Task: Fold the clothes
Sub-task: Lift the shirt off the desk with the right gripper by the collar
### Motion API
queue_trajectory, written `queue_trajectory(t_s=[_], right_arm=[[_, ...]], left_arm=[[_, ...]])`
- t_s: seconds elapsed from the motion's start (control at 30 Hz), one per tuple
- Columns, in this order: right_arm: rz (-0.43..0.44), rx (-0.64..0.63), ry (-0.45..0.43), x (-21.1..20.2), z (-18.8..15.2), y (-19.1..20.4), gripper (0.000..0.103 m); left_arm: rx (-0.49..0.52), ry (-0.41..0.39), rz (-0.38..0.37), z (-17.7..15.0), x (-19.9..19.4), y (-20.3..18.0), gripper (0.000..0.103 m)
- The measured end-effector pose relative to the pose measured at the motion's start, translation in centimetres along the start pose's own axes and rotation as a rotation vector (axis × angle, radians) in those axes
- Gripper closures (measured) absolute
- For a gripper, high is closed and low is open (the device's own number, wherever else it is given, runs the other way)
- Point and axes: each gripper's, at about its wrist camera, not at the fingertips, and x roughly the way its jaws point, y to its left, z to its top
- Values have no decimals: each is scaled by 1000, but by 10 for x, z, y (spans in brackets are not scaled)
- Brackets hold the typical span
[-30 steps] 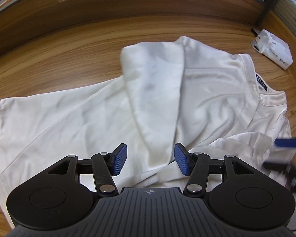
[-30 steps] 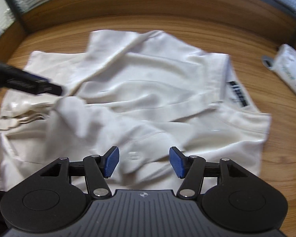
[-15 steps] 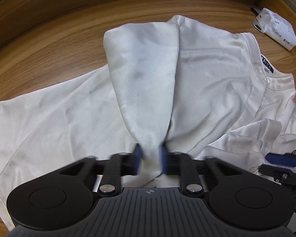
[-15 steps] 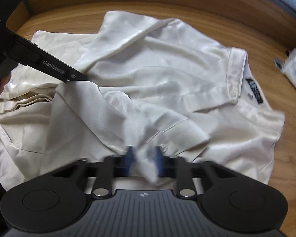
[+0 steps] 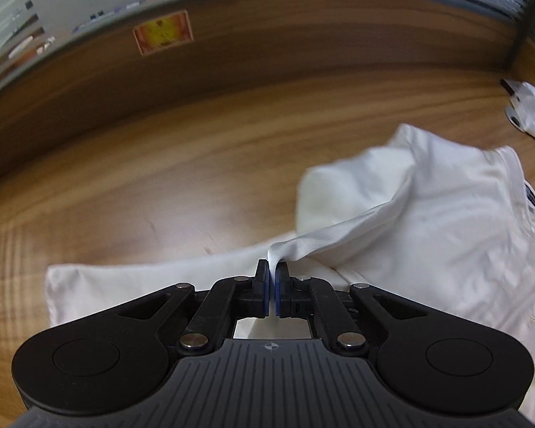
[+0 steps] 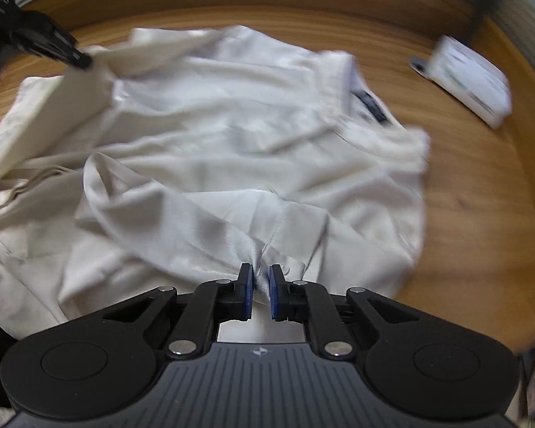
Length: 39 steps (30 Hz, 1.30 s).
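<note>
The step in hand seems to be the first fold of the white shirt [image 6: 232, 149]: both grippers have taken cloth and the fabric is being pulled.

Nearest in the left wrist view, the left gripper [image 5: 272, 287] is clenched on a thin pinch of the shirt, which stretches from the jaws as a tight ridge up to the right. In the right wrist view, the right gripper [image 6: 259, 290] has just been closing; a gathered fold of the shirt sits between its blue pads, and they press on it.

Further out, the shirt lies crumpled on the wooden table [image 5: 160, 185], its collar with a dark label [image 6: 371, 107] toward the far right. It looks thin, smooth and a little shiny, so I judge it may slip.

The next move, I think, calls for both hands to carry the cloth together and keep it taut.

Beyond the shirt lies a white packet [image 6: 470, 82].
</note>
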Motion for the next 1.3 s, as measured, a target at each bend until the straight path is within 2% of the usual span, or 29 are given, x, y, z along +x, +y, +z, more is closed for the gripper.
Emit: queue_trajectory(t_s=[0.33,0.43,0.57,0.67,0.83,1.0,1.1,1.2,1.27,1.3], right_arm=[[-134,182,140,-28,-90,-30,92],[-164,237,194,-34,-122,-37,92],[-181,306,250,-37,-157,-40,92],[-189,357,303,-36,-184,-39,92],[-193,447,385,-34,-231,-29,92],[-184,505,447,-27,-263,-13,92],[-173,528,480,-19,-276,-1,92],[-166,550,495,-14,-283,8,91],[-165,559,471,-17,-279,12,90],[-165,563,458,-18,-276,13,86]], left_arm=[[119,-32,71,70,17,30,99],[189,-52,102,90,21,33,99],[280,-79,156,117,27,34,99],[313,-80,143,130,28,33,99],[362,-49,69,131,28,20,98],[483,-12,37,108,37,-4,98],[510,10,9,97,40,-12,96],[517,34,-24,89,39,-16,90],[521,39,-35,83,35,-17,82],[522,40,-42,80,33,-17,75]])
